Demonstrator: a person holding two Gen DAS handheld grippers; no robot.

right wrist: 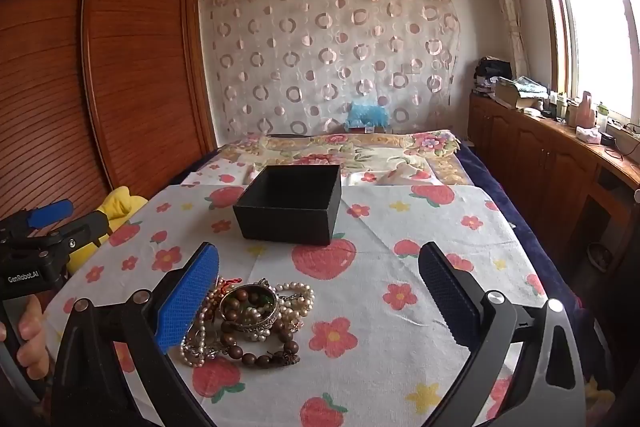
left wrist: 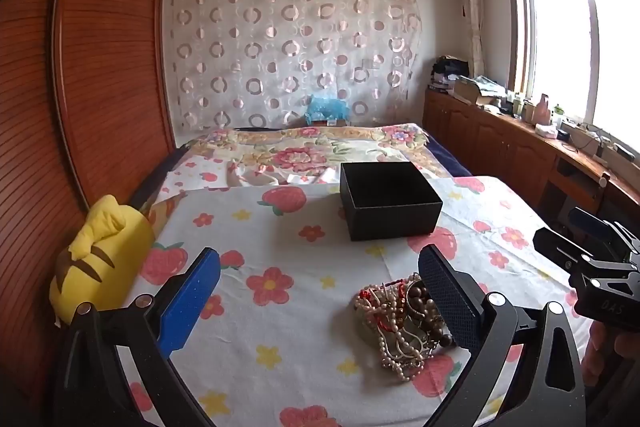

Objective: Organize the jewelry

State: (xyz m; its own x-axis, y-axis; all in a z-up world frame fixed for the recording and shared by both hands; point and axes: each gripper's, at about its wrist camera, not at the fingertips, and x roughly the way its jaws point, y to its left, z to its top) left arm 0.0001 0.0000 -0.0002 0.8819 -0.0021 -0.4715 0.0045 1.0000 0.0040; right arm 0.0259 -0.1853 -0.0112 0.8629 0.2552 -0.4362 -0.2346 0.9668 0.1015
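Observation:
A tangled pile of jewelry [left wrist: 400, 327], pearl strands, brown wooden beads and a silver bangle, lies on the flowered cloth; in the right wrist view the pile [right wrist: 248, 323] sits near the left finger. An open black box [left wrist: 388, 201] stands empty behind it, also in the right wrist view [right wrist: 290, 205]. My left gripper [left wrist: 320, 291] is open and empty, its right finger beside the pile. My right gripper [right wrist: 318, 291] is open and empty above the cloth. Each gripper shows at the edge of the other's view, the right one [left wrist: 576, 239] and the left one [right wrist: 68, 215].
A yellow plush toy [left wrist: 100, 259] lies at the cloth's left edge by the wooden wardrobe [left wrist: 100, 67]. A floral bedspread [left wrist: 304, 151] lies behind the box. A wooden cabinet [right wrist: 560, 155] with clutter runs under the window on the right.

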